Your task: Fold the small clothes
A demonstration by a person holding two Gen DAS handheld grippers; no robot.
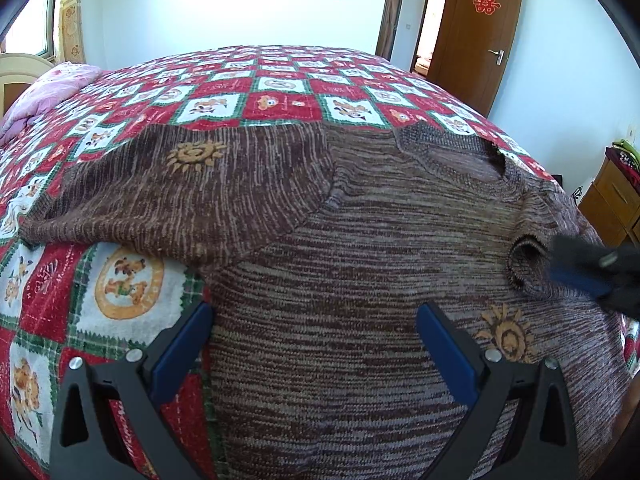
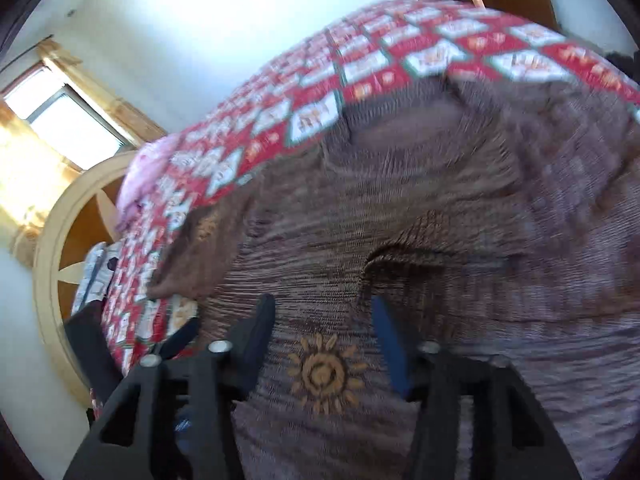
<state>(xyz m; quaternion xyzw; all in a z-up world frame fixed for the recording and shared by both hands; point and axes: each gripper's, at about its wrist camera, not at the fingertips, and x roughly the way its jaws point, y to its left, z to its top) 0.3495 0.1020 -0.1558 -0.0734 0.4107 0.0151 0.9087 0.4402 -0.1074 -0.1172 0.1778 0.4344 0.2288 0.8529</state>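
A pink quilt [image 1: 48,92] lies bunched at the far left of the bed, left of the 1 brown knit sweater [image 1: 360,240] that is spread flat on the red, white and green checked bedspread [image 1: 120,300]. The sweater's left sleeve [image 1: 160,196] stretches out sideways with 1 sun motif [image 1: 195,155]; its right sleeve is folded in over the chest, cuff [image 1: 526,262] open, with a 2nd sun motif [image 1: 505,334] below it. The left gripper [image 1: 314,352] hovers over the sweater's lower body, jaws wide apart and empty. Right of the cuff, the right gripper [image 1: 592,276] is a dark blur, cut off by the frame edge. Only the left wrist view shows the brown door [image 1: 480,32] beyond the sweater's collar [image 1: 452,152]; only the right wrist view, which is smeared, shows the headboard [image 2: 52,248] and that the right gripper [image 2: 320,320] stands half open astride the 2nd motif [image 2: 324,374], gripping nothing.
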